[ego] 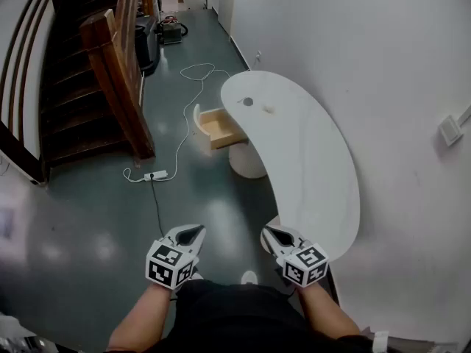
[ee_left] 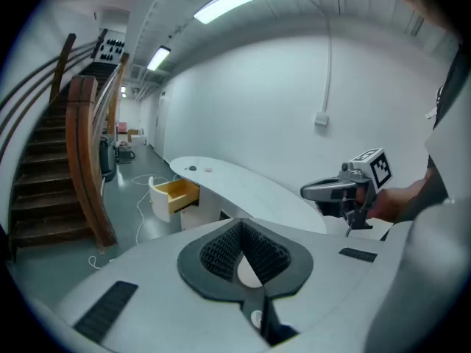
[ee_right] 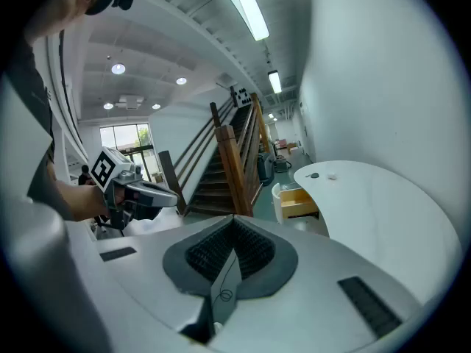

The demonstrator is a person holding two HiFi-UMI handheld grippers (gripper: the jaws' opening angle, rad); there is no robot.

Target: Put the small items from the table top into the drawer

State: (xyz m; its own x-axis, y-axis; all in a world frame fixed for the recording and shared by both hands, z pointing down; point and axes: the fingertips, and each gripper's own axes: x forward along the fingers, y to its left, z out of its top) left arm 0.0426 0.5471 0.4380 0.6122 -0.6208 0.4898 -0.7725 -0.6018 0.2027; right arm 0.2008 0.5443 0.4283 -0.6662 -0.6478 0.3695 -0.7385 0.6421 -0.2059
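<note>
while both grippers hang low at the near end of the curved white table (ego: pixel 316 175), the small items sit right at its far end: a dark round piece (ego: pixel 248 101) and a pale little bit (ego: pixel 271 110) just beside it, both too small to name further. they lie ahead, well apart from either set of jaws, along the table's long sweep. the open wooden drawer (ego: pixel 218 127) juts out to the left just below them. the left gripper (ego: pixel 184 235) is over the floor on the drawer's side, the right gripper (ego: pixel 277 235) by the tabletop's near rim. both have their jaws pressed together on nothing. by my read, the right is better lined up for the items, but both need carrying forward first.
</note>
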